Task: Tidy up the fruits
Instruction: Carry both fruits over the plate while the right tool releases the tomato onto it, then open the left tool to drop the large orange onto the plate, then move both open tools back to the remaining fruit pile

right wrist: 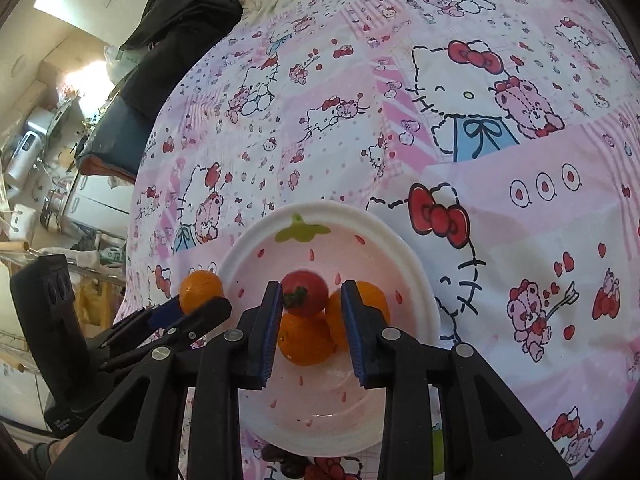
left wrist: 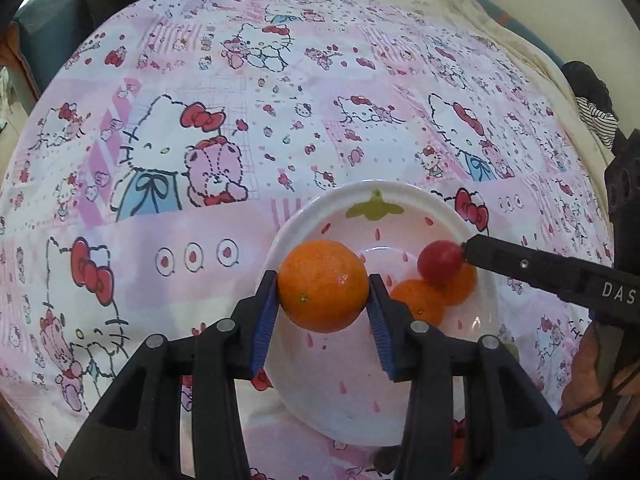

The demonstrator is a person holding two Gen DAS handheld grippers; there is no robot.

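Orange-skinned and round, the large tangerine point(left wrist: 323, 285) sits clamped between the blue pads point(left wrist: 265, 322) of the left gripper point(left wrist: 322, 316), held above the near-left rim of the strawberry-print plate point(left wrist: 360, 404). On the plate lie two smaller tangerines point(right wrist: 306, 338), touching each other, with the red tomato point(right wrist: 306, 293) on top of them. The right gripper point(right wrist: 311, 322) has its jaws around the tomato; whether the pads are pressing on it or have just left it cannot be told. A cartoon-print cloth point(left wrist: 160, 208) covers the surface all around. The likely trouble is rolling: the tomato perched on two round fruits may slide off once let go, and the large tangerine, released near the rim, could bump the pile or roll onto the cloth.
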